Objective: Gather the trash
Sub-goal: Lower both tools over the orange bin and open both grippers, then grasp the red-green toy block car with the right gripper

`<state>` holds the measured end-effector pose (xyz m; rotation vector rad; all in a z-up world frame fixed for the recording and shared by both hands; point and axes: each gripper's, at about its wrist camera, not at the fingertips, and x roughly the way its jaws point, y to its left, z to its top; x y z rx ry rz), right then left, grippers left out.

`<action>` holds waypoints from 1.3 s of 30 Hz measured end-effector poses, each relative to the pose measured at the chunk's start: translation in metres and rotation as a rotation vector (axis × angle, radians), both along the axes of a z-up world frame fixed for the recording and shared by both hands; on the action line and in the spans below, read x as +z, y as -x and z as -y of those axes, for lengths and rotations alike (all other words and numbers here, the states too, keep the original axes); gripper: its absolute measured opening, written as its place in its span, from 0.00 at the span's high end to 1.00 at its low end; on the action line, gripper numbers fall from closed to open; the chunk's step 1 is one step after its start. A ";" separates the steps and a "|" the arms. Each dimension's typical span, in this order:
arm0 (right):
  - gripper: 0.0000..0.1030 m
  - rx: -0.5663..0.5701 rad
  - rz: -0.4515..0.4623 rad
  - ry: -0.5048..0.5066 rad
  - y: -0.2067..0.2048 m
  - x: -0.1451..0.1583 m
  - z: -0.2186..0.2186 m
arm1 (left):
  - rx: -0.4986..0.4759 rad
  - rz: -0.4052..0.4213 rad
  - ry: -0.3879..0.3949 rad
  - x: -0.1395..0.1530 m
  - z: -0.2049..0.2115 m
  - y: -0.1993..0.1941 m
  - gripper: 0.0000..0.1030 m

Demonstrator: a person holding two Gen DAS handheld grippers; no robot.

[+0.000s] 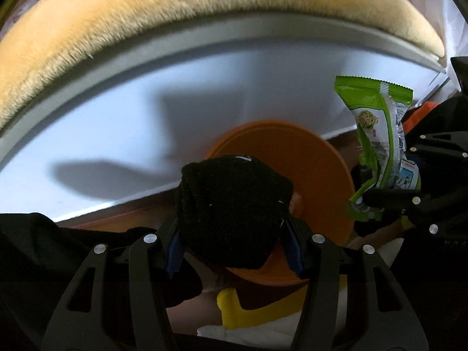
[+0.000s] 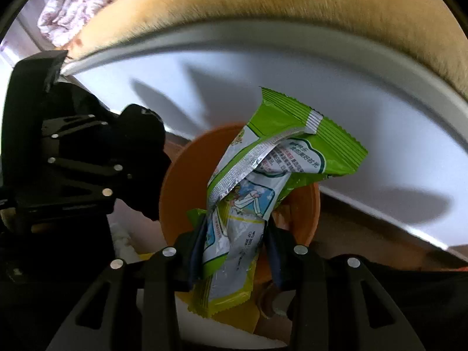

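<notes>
Left gripper [image 1: 234, 251] pinches a black fabric wad [image 1: 234, 210] over the orange bin [image 1: 316, 169]: soft, light, squashes. Can't tell what it is. Right wrist view: right gripper [image 2: 234, 251] clamps a green snack wrapper [image 2: 263, 175] above the same bin; crinkly, slick, weightless, mid-body hold works. Bin contents mostly hidden.

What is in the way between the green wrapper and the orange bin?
Nothing visible. The green wrapper, pinched in the right tool, hangs right over the open orange bin. The left tool holds a black bundle beside it, over the same bin, not under the wrapper.
</notes>
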<state>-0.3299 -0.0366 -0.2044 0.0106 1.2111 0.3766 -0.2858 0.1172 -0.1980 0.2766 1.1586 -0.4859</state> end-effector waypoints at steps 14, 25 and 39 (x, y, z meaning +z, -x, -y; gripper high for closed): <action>0.39 -0.033 -0.034 0.028 -0.009 -0.005 -0.003 | -0.020 -0.029 -0.060 -0.017 0.009 -0.003 0.23; 0.34 -0.086 0.018 0.011 0.003 0.005 0.005 | -0.006 0.001 -0.033 -0.002 0.006 -0.001 0.23; 0.20 -0.101 0.311 -0.065 -0.005 0.127 0.040 | 0.060 0.387 0.175 0.138 -0.006 -0.022 0.12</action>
